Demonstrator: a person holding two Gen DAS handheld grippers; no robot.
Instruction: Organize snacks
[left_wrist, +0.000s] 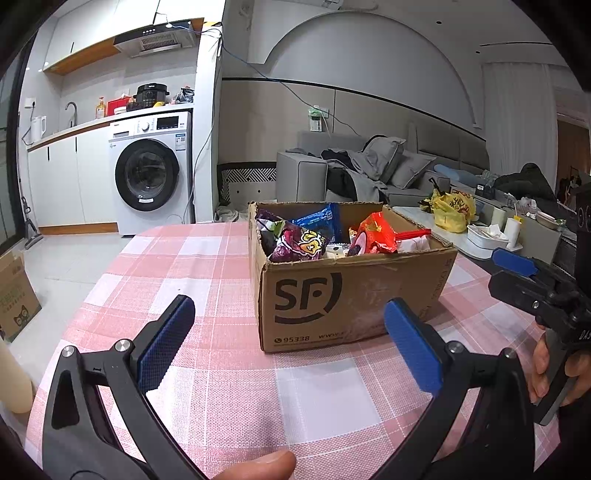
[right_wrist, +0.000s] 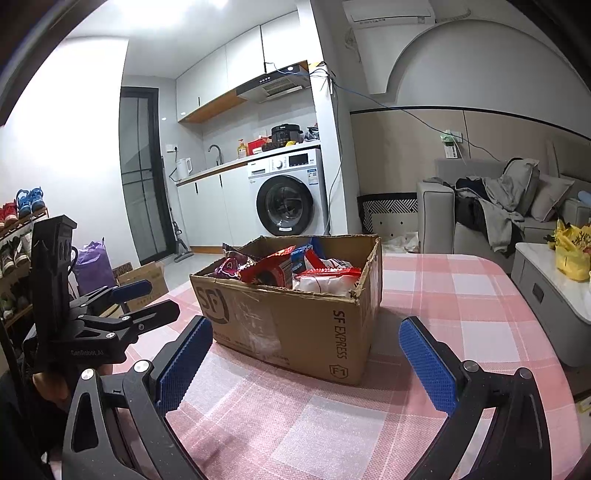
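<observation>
Snacks (left_wrist: 314, 240): they sit heaped in the cardboard box (left_wrist: 354, 295), packets poking above its rim, so they are gathered in one place.
Box: it stands near the desk's (left_wrist: 221, 387) far edge, within reach of both your hands.
Left gripper (left_wrist: 288, 343): you hold it wide open and empty, short of the box.
Right gripper (right_wrist: 306, 358): likewise spread wide, holding nothing, facing the box's corner.
Stage: this fits sorting either about to start or done.

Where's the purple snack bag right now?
The purple snack bag lies inside the cardboard box on the checked tablecloth, at its front left in the left wrist view, beside the blue packet.
</observation>
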